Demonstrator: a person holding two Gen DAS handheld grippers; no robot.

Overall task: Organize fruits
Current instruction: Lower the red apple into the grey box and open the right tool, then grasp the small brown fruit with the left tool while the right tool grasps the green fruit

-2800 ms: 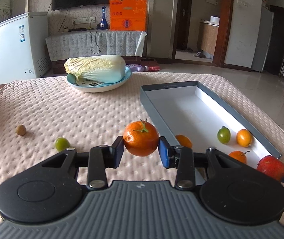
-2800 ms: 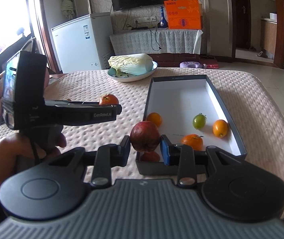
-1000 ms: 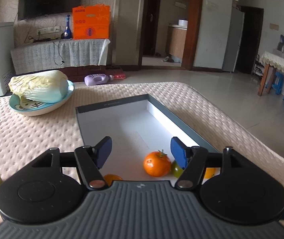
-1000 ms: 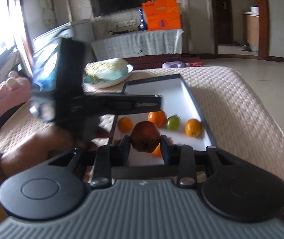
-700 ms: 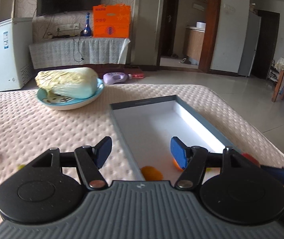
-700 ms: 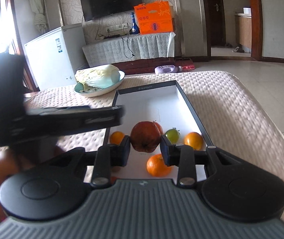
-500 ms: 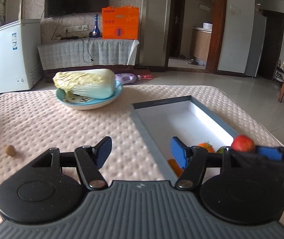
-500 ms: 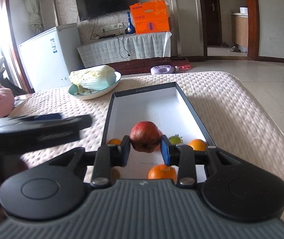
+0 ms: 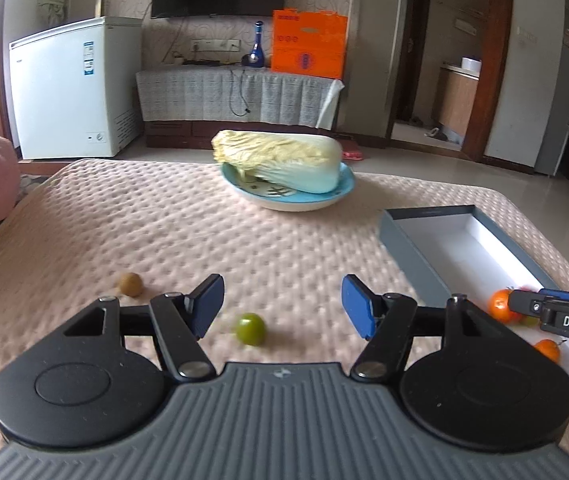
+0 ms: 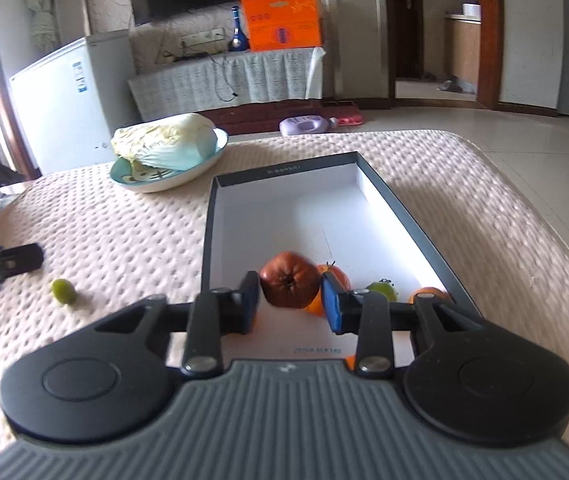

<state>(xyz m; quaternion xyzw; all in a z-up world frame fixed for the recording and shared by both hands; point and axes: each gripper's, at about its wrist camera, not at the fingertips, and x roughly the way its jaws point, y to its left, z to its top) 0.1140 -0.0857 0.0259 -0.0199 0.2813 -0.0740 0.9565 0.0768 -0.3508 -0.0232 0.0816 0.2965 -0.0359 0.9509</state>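
The step in hand is the release of the red apple (image 10: 290, 285) into the grey box (image 10: 400, 216) by the right gripper (image 10: 290, 304). Its jaws have just been opening; the apple sits between the blue pads (image 10: 333, 304), and a thin gap shows on the right side, so the pads no longer appear to press it. The apple is over the near end of the box, with the tangerine (image 10: 334, 276) just behind it at 2 o'clock and a green fruit (image 10: 382, 291) at 3 o'clock.

The left gripper (image 9: 282, 306) has its fingers spread and empty, above the quilted cloth (image 9: 164, 232). A small green fruit (image 9: 250, 329) lies on the cloth between the pads, toward 6 o'clock. A brown fruit (image 9: 130, 284) lies at 9 o'clock.

Next move, as judged: lower the left gripper over the green fruit, centre it between the pads, close, then carry it to the box at 3 o'clock. The right gripper should lift clear once the apple rests.
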